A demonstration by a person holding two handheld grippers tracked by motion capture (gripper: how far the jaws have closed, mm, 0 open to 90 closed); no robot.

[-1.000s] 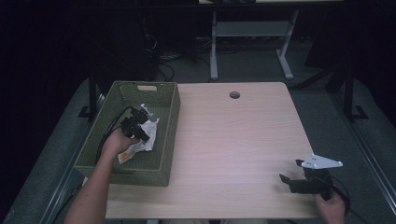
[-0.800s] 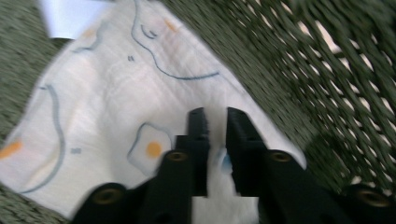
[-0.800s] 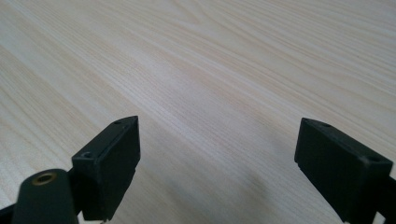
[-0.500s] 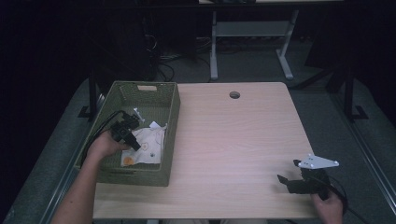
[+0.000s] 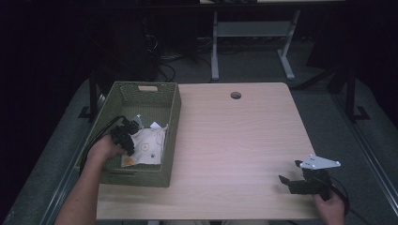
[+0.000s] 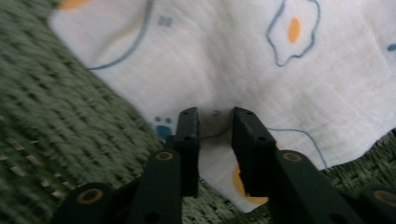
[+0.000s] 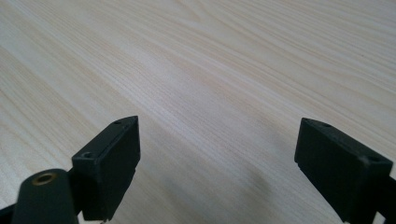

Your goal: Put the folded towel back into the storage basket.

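Note:
A white cloth (image 5: 149, 144) printed with fried eggs lies spread on the floor of a green woven basket (image 5: 172, 117) at the table's left. My left gripper (image 5: 131, 146) is inside the basket at the cloth's left edge. In the left gripper view its jaws (image 6: 215, 116) stand a narrow gap apart just above the cloth (image 6: 224, 56), having just been opening, and nothing is pinched between them. My right gripper (image 5: 290, 172) rests at the table's near right corner. Its jaws (image 7: 217, 140) are wide apart over bare wood.
The basket's woven floor (image 6: 56, 121) shows beside the cloth. A round cable hole (image 5: 235, 95) sits near the table's far edge. The light wooden tabletop (image 5: 234, 145) stretches between basket and right gripper. Desk legs and cables stand beyond in the dark.
My left gripper has let go of the cloth, which was bunched in its jaws and now lies spread in the basket. The left hand has shifted left and lower. The right hand is still.

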